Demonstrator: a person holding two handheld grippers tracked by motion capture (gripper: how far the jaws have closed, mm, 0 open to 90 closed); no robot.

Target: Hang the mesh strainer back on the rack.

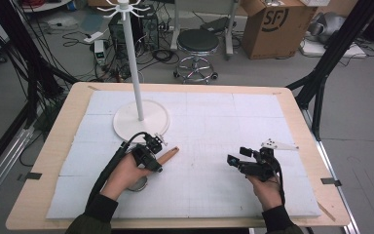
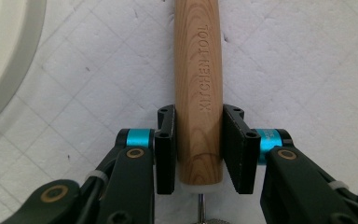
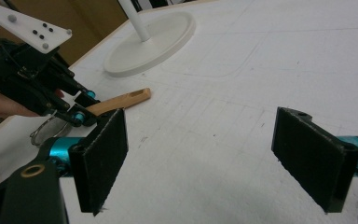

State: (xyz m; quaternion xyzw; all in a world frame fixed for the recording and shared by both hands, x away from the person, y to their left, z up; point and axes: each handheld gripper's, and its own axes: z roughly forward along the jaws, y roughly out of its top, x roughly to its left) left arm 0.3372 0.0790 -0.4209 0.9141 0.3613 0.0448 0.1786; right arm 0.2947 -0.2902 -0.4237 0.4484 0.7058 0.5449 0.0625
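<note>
- Two grippers over a white gridded mat [image 1: 214, 146] on a wooden table [image 1: 53, 146]; a hand drives each from the near edge.
- Left gripper [image 1: 148, 155] holds a wooden handle [image 2: 198, 88], stamped "KITCHEN TOOL". Both pads press its sides near the butt end.
- Handle lies on the mat, far tip pointing up and right in the high view [image 1: 168, 154], just short of the white stand base [image 1: 141, 121].
- Left gripper view cuts the handle off at the top edge. At the bottom, a thin metal stem and a bit of mesh [image 2: 208, 220] leave the butt end, mostly out of frame.
- A round wire rim [image 3: 44, 131] shows under the left hand [image 1: 126, 173] in the right gripper view; in the high view it is largely covered by that hand. Likely the tool's working end, but its form is hard to make out.
- Right gripper [image 3: 214, 156] hovers above bare mat with jaws wide apart and nothing between them.
- In the high view the right gripper [image 1: 233, 161] sits well apart from the left one, pointing toward it; right hand [image 1: 265, 187] wraps its rear.
- Stand pole [image 1: 132, 58] rises from the base; its hooked top is partly cut by the frame edge.
- Floor beyond holds a stool [image 1: 197, 48], a cardboard box [image 1: 277, 24] and loose cables, blurred.
</note>
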